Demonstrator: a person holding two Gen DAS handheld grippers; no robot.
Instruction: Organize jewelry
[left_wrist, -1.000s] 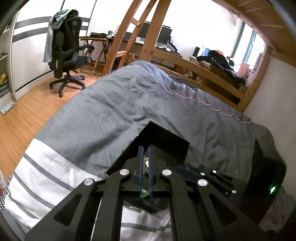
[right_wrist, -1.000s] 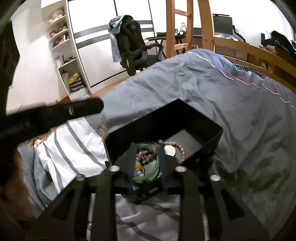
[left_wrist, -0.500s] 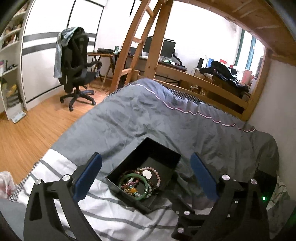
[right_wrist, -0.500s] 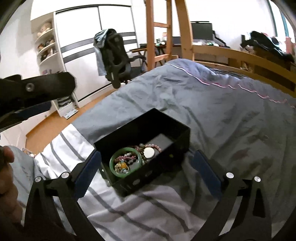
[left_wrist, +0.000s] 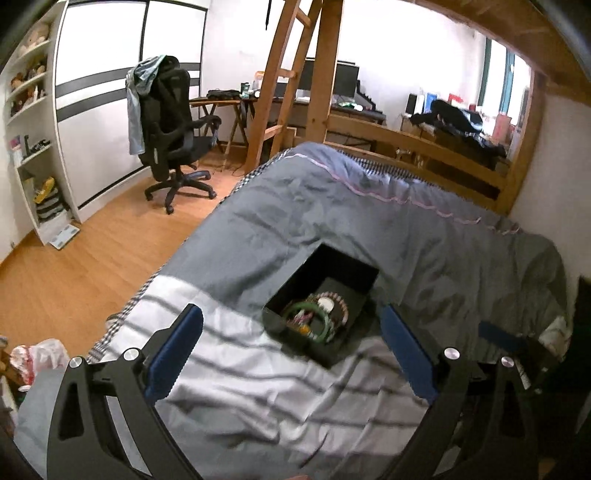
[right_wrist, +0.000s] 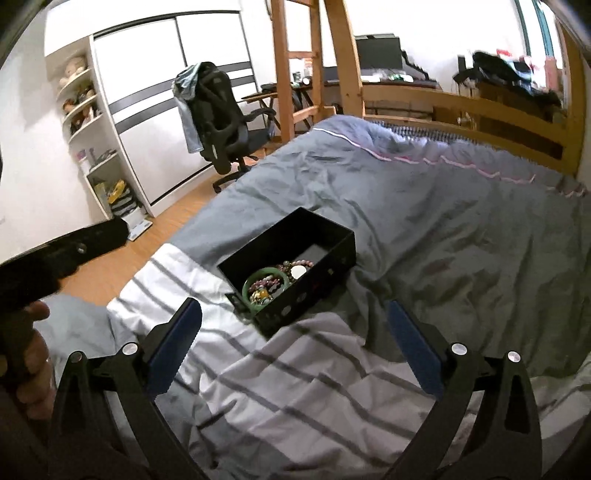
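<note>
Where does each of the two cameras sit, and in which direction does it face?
Left wrist: sits on the left gripper, faces forward and down at the black box on the bed; both its open fingers show.
Right wrist: sits on the right gripper, faces the same box from its right; its open fingers, the person's left hand and the left gripper's body show.
Shared: box, green bangle, bed, office chair.

Left gripper jaws spread wide; right gripper likewise.
</note>
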